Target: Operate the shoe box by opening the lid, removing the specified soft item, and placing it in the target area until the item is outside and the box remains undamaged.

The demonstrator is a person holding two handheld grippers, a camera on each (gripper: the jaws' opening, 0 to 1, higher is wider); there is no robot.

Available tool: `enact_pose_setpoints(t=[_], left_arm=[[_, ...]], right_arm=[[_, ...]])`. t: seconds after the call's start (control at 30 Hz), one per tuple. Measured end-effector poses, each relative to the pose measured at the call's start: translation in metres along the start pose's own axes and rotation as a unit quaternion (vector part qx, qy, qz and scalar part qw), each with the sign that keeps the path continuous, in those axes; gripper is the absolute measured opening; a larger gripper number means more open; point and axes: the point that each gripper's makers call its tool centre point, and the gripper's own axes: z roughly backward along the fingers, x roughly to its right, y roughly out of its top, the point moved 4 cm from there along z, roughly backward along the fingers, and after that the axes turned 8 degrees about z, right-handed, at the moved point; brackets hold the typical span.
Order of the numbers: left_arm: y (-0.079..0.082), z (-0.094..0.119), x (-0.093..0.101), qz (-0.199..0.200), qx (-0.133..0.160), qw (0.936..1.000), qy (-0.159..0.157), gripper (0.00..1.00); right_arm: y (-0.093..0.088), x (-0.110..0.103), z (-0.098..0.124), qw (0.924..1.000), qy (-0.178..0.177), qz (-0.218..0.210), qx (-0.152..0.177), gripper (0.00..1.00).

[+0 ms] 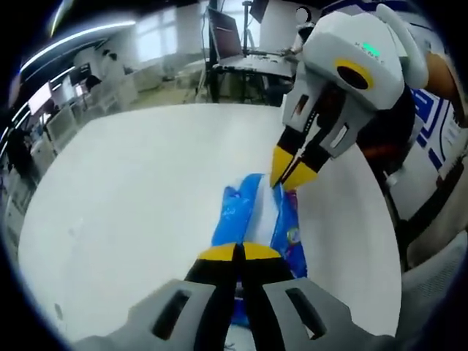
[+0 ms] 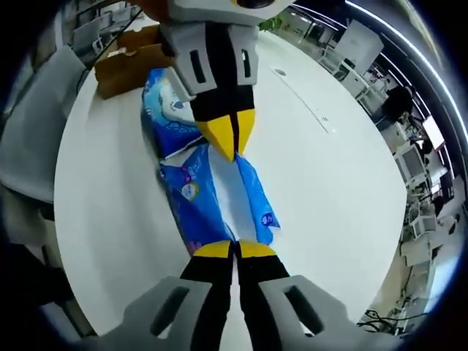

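A soft blue plastic pack (image 1: 245, 212) with a white middle strip is stretched between my two grippers over the white table (image 1: 131, 190). My left gripper (image 1: 238, 252) is shut on its near end. My right gripper (image 1: 291, 174) comes in from the upper right, shut on the far end. In the right gripper view, my right gripper (image 2: 235, 250) is clamped on the blue pack (image 2: 194, 197), and my left gripper (image 2: 230, 146) pinches it from the top. Behind lies a brown cardboard shoe box (image 2: 124, 62) at the table's edge; I cannot tell how its lid stands.
The round white table (image 2: 329, 183) stretches wide to the right of the pack. A grey chair (image 2: 29, 124) stands beside the table near the box. A laptop on a stand (image 1: 227, 36) is beyond the far edge. Clothing with blue marks (image 1: 439, 139) shows at the right.
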Motion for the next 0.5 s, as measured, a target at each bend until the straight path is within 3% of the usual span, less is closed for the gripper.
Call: enact_pose_setpoints(t=[0.5], left_arm=[[0.001, 0.038, 0.003, -0.005, 0.002, 0.9998, 0.018, 0.1]], right_arm=[[0.015, -0.004, 0.03, 0.9999, -0.015, -0.001, -0.002, 0.13]])
